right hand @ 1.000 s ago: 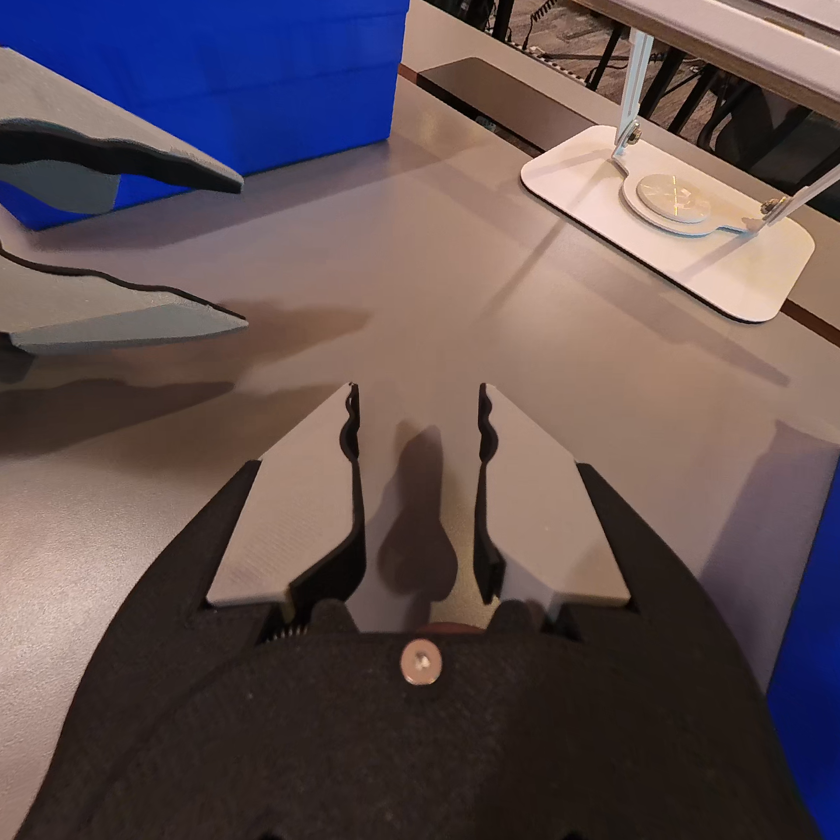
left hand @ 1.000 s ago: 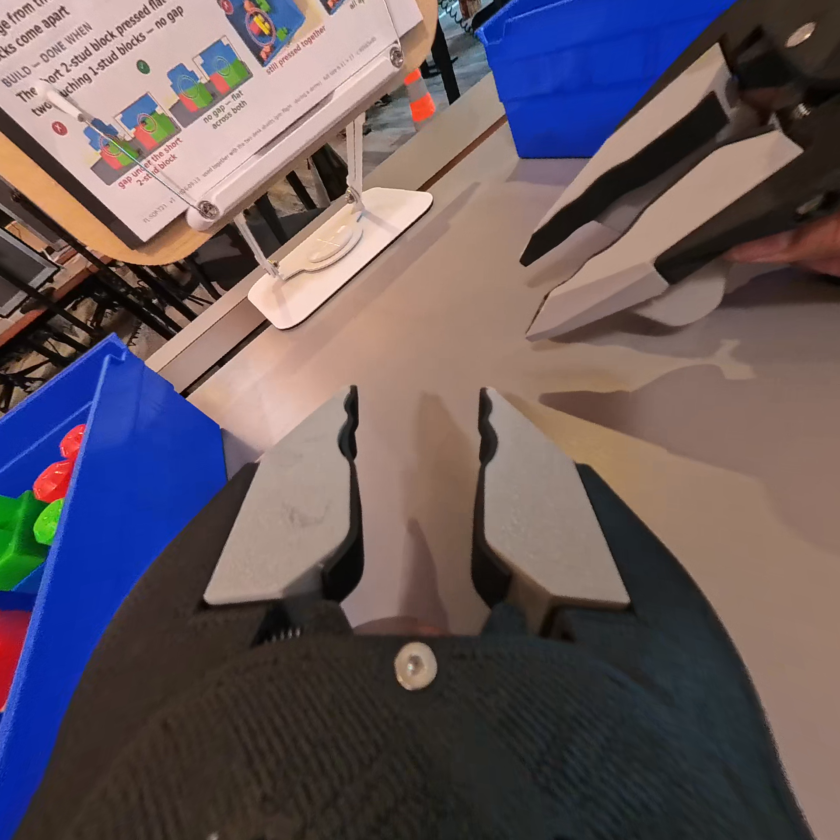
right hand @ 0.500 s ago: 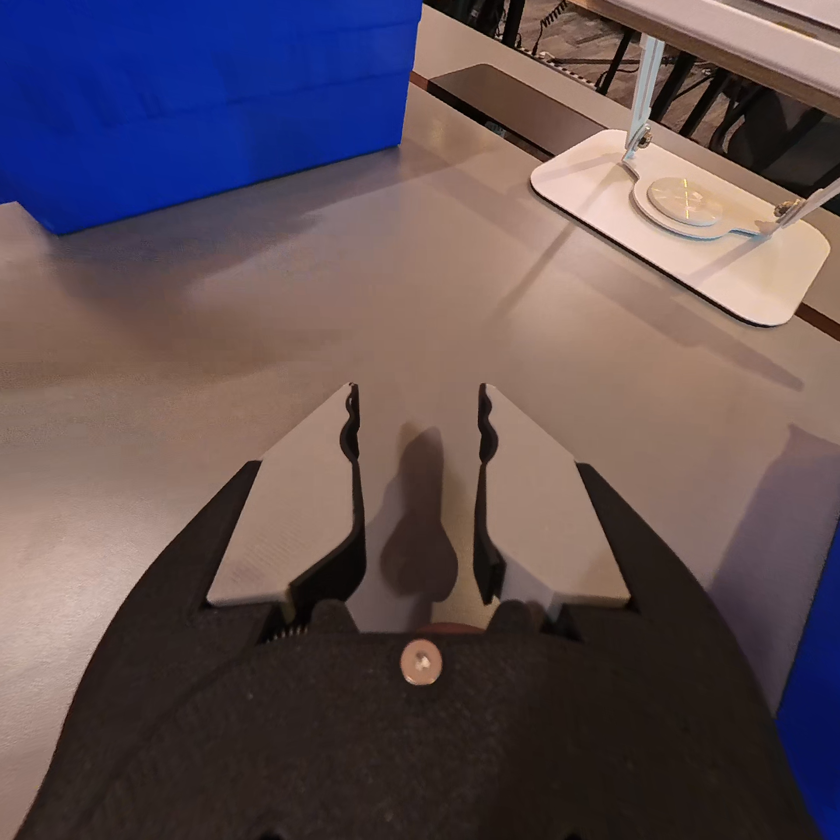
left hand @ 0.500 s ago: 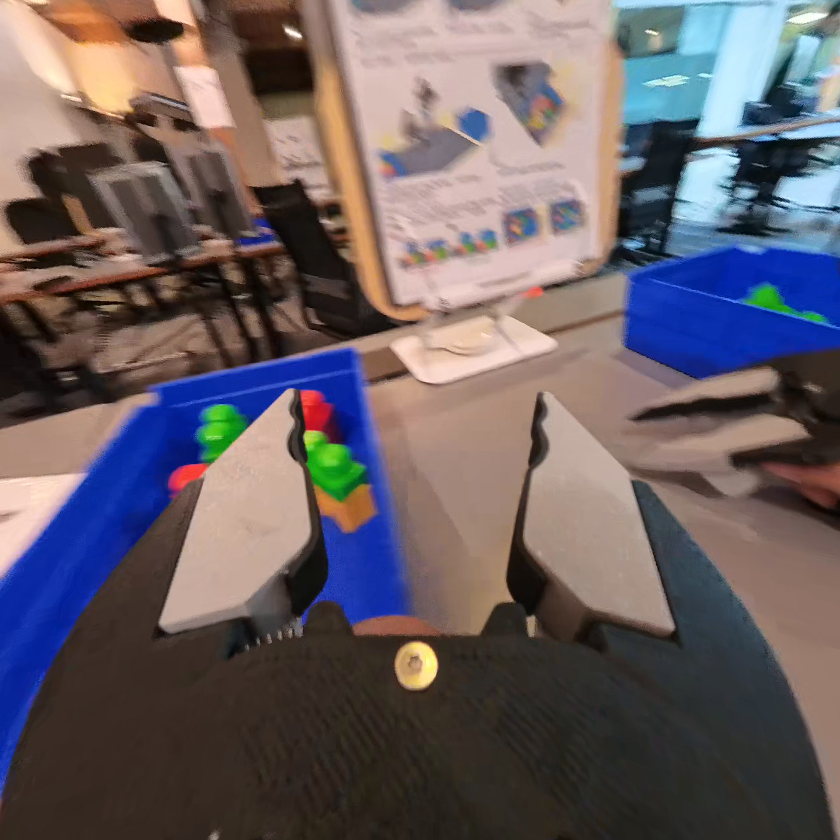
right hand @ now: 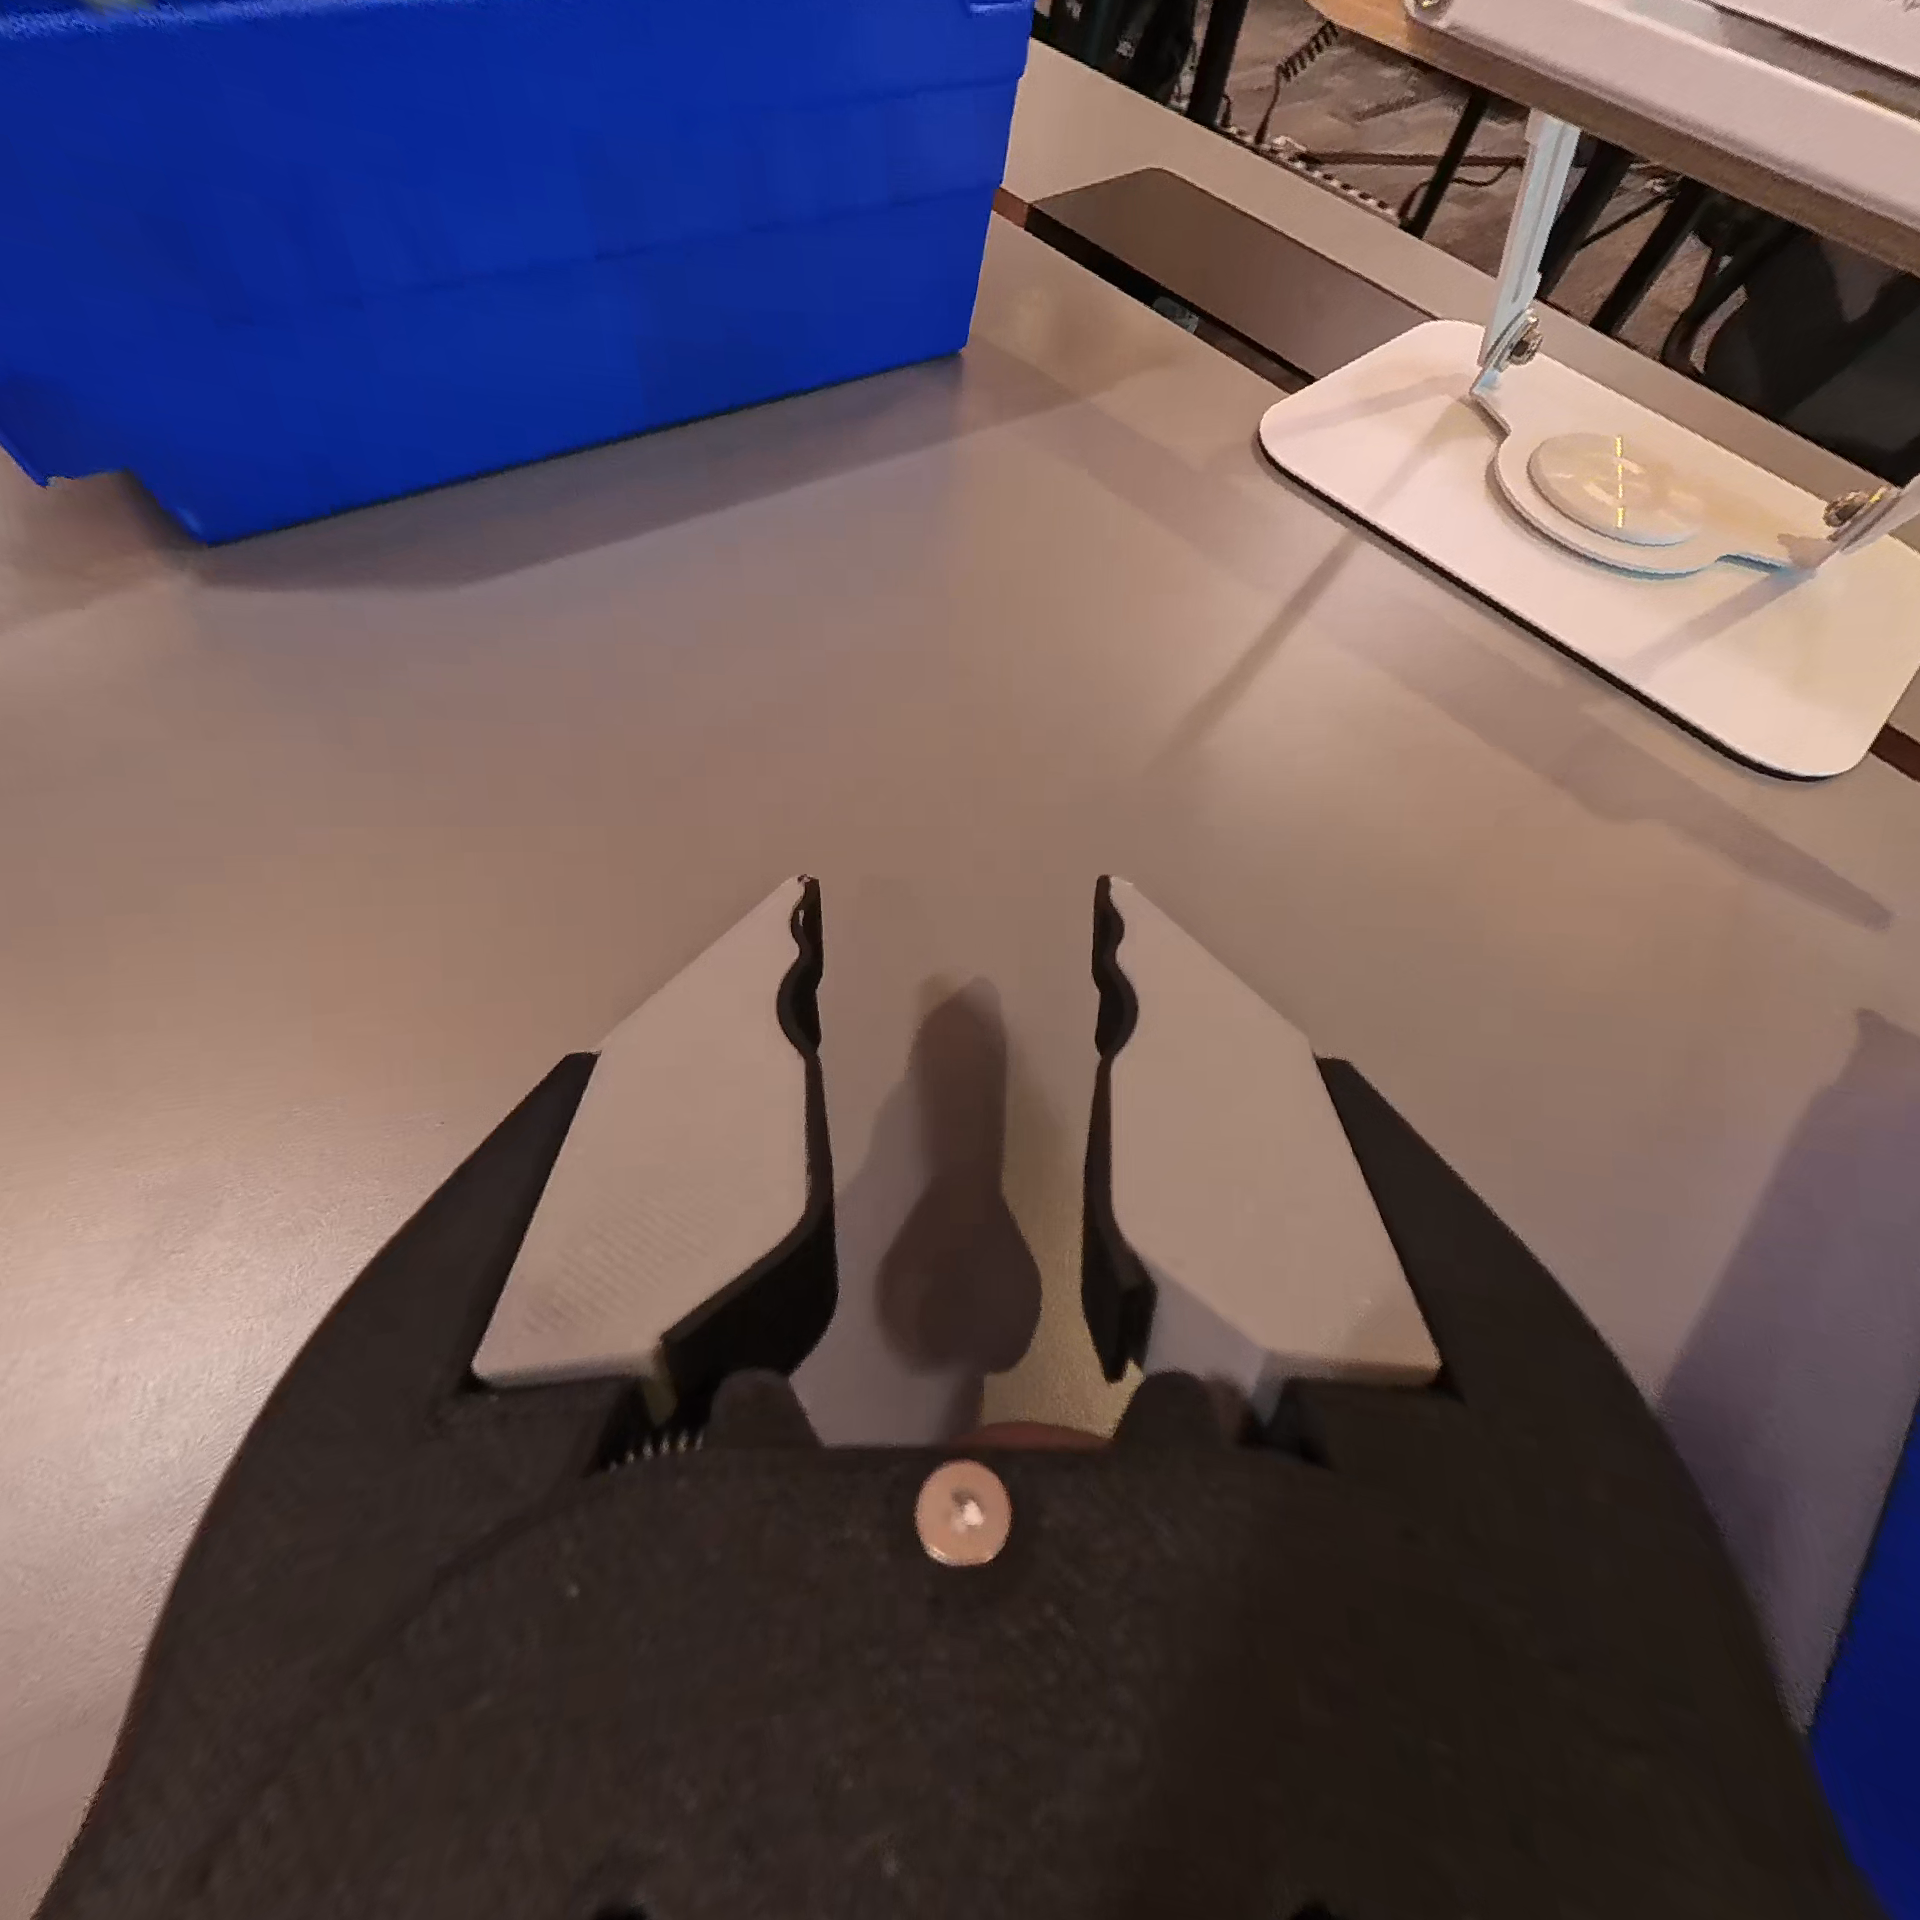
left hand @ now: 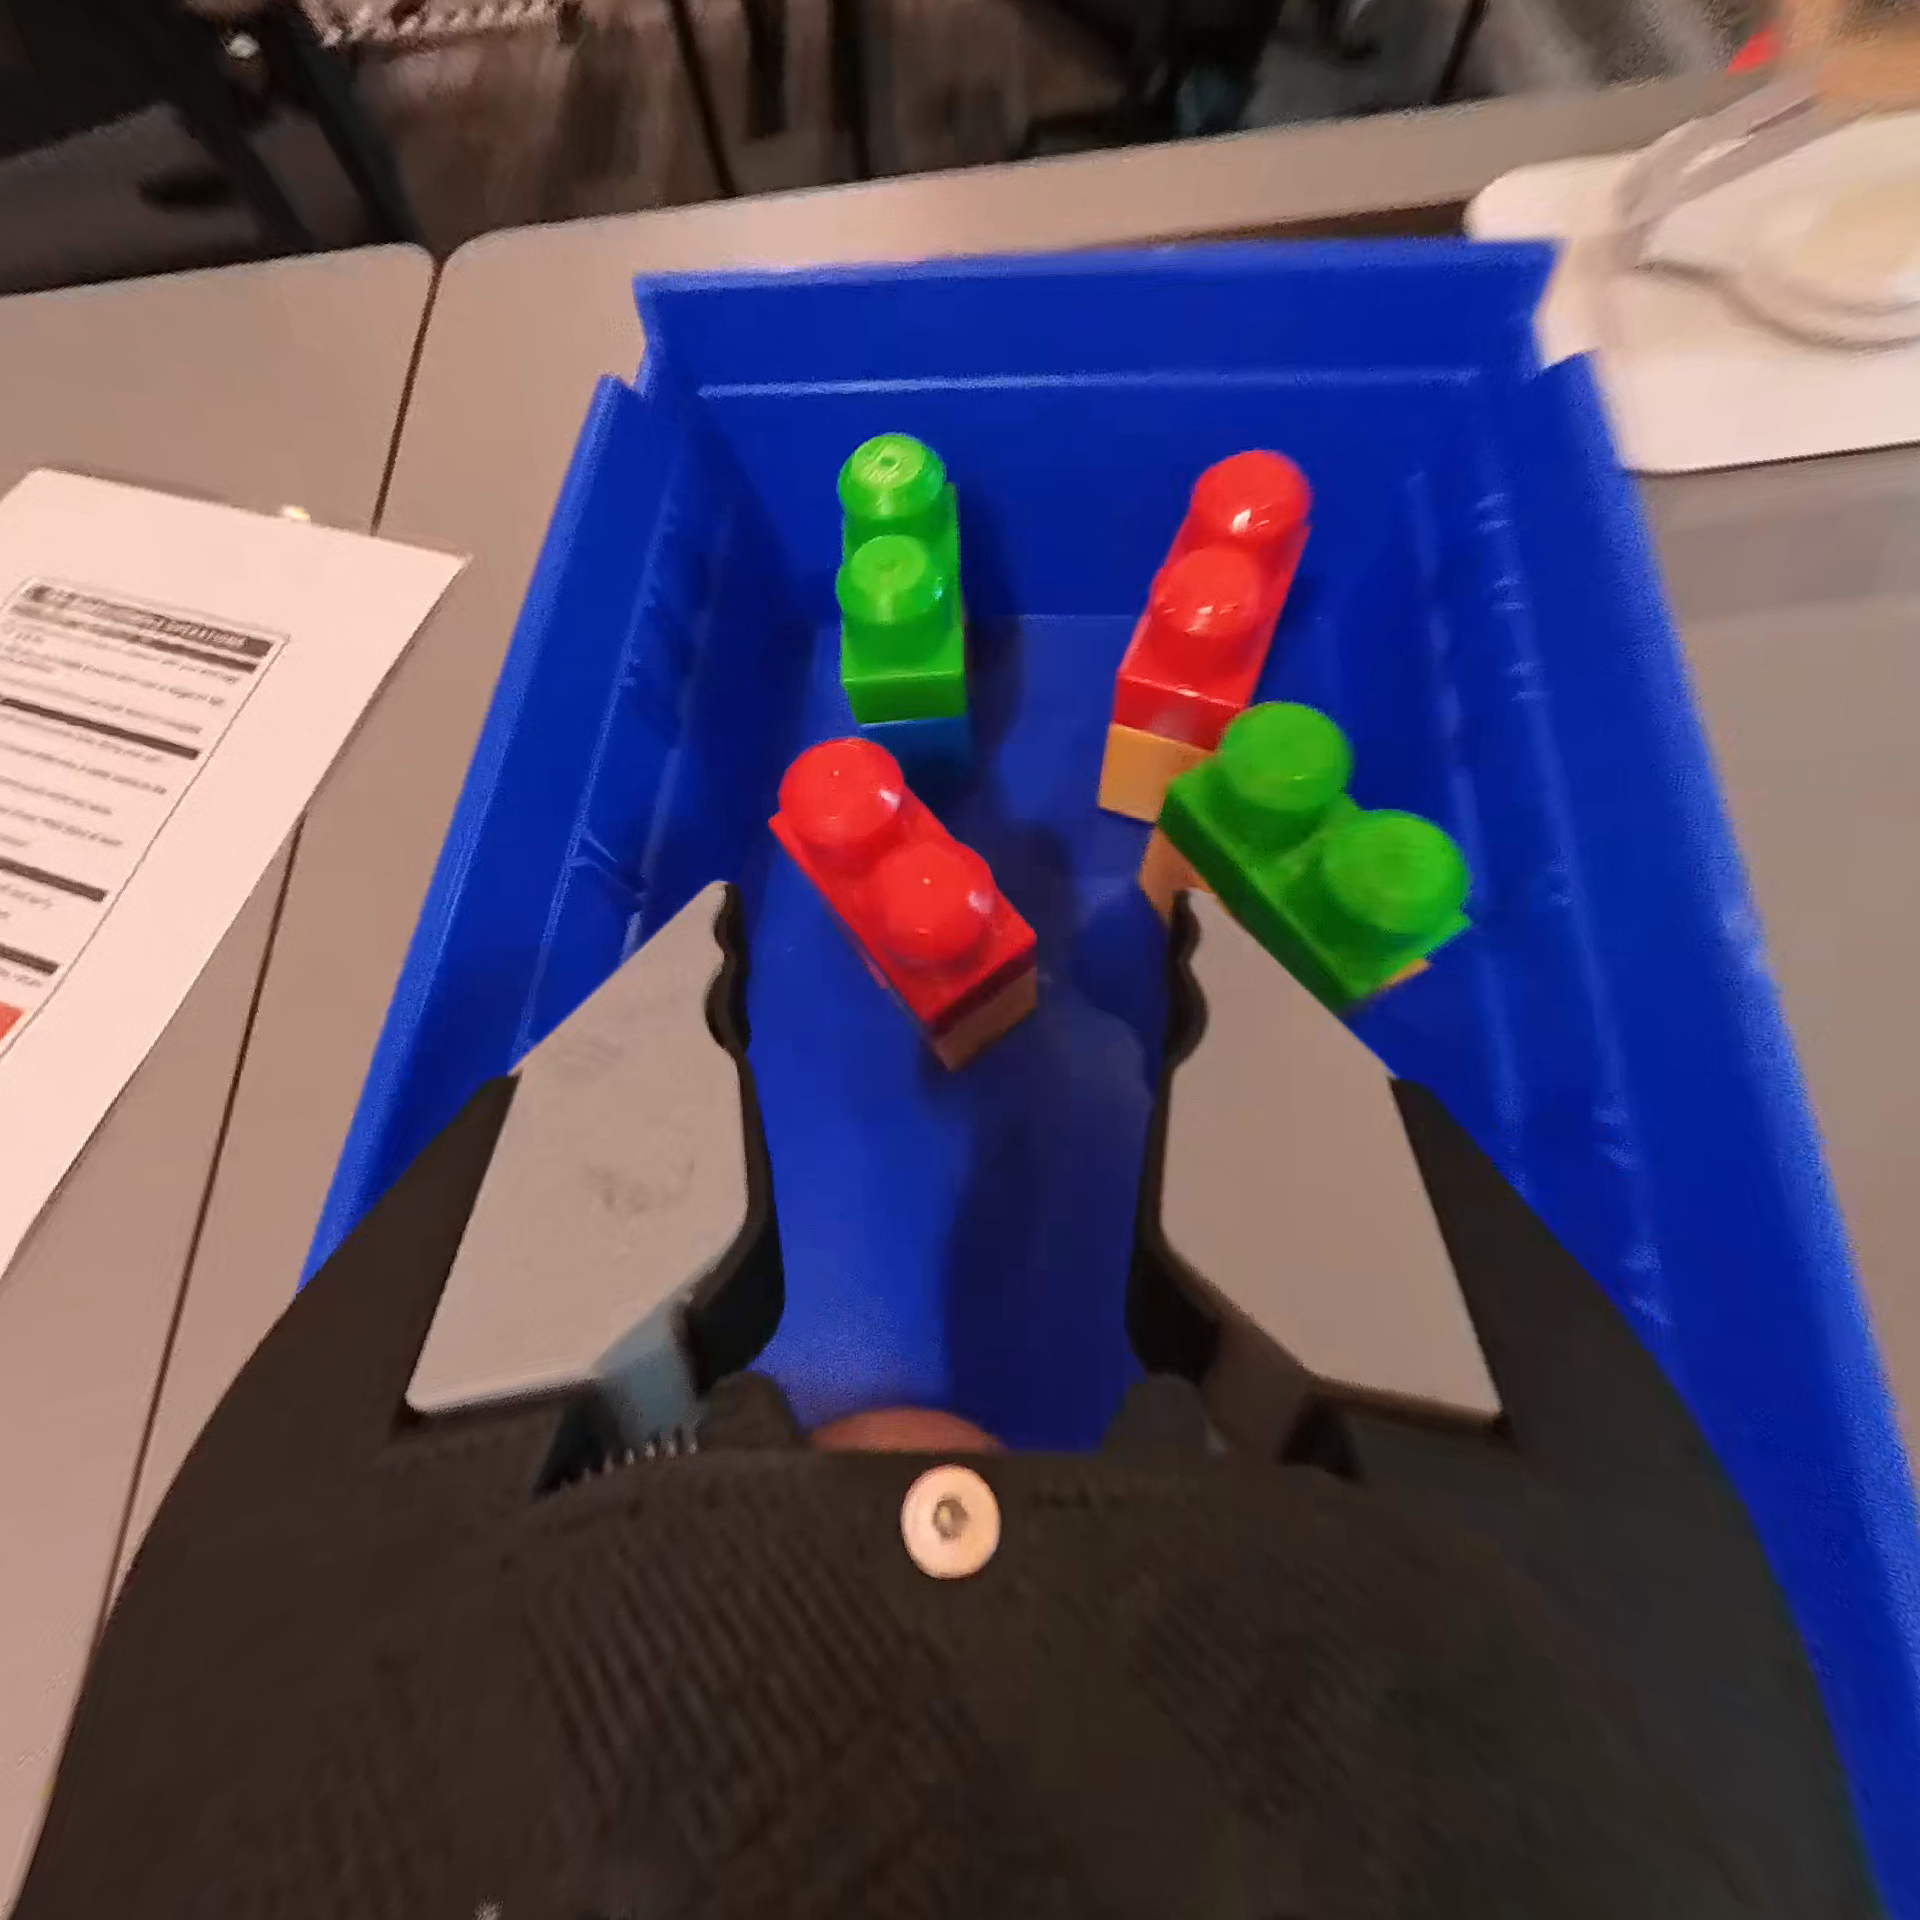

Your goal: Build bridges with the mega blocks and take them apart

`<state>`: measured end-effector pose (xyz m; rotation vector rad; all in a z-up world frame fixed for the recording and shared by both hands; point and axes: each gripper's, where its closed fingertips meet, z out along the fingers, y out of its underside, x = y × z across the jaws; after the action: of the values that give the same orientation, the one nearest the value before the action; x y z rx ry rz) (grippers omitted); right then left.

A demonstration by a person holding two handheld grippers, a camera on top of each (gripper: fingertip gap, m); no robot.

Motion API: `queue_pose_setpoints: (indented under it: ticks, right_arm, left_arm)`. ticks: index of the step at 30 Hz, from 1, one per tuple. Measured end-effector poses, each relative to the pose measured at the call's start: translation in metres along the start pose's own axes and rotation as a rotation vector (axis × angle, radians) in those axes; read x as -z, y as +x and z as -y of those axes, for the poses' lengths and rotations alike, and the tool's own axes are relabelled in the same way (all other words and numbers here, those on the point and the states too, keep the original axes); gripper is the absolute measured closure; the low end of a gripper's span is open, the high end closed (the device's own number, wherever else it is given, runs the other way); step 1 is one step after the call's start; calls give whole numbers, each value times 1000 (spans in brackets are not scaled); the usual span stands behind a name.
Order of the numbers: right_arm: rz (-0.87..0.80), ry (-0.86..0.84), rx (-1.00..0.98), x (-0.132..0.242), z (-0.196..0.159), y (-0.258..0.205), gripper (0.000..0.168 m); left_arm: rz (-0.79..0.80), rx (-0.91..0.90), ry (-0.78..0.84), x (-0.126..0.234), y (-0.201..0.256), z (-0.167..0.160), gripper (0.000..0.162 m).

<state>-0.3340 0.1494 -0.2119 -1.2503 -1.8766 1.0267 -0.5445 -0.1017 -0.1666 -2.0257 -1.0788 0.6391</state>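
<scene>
**Grey surface, blue bin: first pick**

Grey surface [right hand: 623, 831] carries an open blue plastic bin [left hand: 1558, 831]. Inside: red two-stud plastic block [left hand: 904, 894] on a tan base, nearest. Left hand-held gripper [left hand: 951, 914] spread above it; right hand-held gripper [right hand: 956, 914] spread, empty. Square jaws to its long sides; avoid the neighbouring green two-stud block [left hand: 1309, 852].

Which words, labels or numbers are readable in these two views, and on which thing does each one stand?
White printed sheet, left of the blue bin: lines of print, too blurred to read.
Blocks, bin, left gripper, right gripper, white stand base: no writing visible.
</scene>
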Motion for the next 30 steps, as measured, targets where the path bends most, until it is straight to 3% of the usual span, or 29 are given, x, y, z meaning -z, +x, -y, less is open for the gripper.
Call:
queue_pose_setpoints:
  ticks: [6, 10, 14, 17, 20, 22, 24, 27, 28, 30]
  right_arm:
    - [0, 2, -1, 0, 1, 1, 119]
    - [5, 4, 8, 0, 2, -2, 119]
    - [6, 11, 11, 1, 5, -3, 119]
    - [0, 21, 5, 3, 7, 0, 119]
    - [-9, 40, -19, 7, 10, 5, 119]
    - [23, 72, -50, 11, 16, 4, 118]
    - [158, 162, -83, 19, 30, -12, 114]
    - [584, 382, -85, 63, 64, -61, 122]
    - [618, 428, -76, 74, 70, -62, 127]
    - [618, 489, -75, 88, 78, -55, 114]
  left_arm:
    - [108, -97, -130, -38, -12, -18, 124]
    - [135, -119, -104, -33, -22, -13, 128]
    - [105, -71, 74, -2, -24, 16, 128]
    - [-29, -41, 251, 41, 1, 49, 129]
    - [-305, -104, 314, 83, 72, 63, 128]
    - [-407, -235, 324, 103, 120, 60, 129]
    - [-594, -317, 332, 125, 172, 53, 128]
    - [-881, -450, 345, 154, 234, 32, 129]
    - [-912, -509, 350, 154, 244, 23, 129]
    - [-980, -546, 357, 150, 256, 8, 129]
